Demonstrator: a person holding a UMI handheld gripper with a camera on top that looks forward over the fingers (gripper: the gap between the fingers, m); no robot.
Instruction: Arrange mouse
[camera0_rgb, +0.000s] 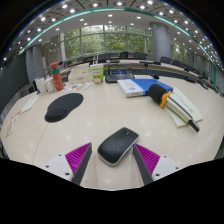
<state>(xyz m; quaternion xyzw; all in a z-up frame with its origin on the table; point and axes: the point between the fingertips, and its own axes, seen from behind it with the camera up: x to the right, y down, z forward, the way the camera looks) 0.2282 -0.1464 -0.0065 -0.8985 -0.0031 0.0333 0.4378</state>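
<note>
A black mouse with a silver rim (118, 145) lies slantwise between my fingertips, low over the pale table (110, 115). My gripper (113, 152) is shut on it: the left finger (80, 158) and the right finger (146, 157) both touch its sides, and their magenta pads show on either side. I cannot tell whether the mouse rests on the table or hangs just above it. A black oval mouse pad (63, 106) lies beyond and to the left of the fingers, with nothing on it.
Beyond the fingers on the right lie a white booklet (130, 87), a blue thing (152, 86) with an orange part (161, 96), and white papers with a black pen (182, 110). Bottles (57, 76) and a green box (98, 72) stand at the far left.
</note>
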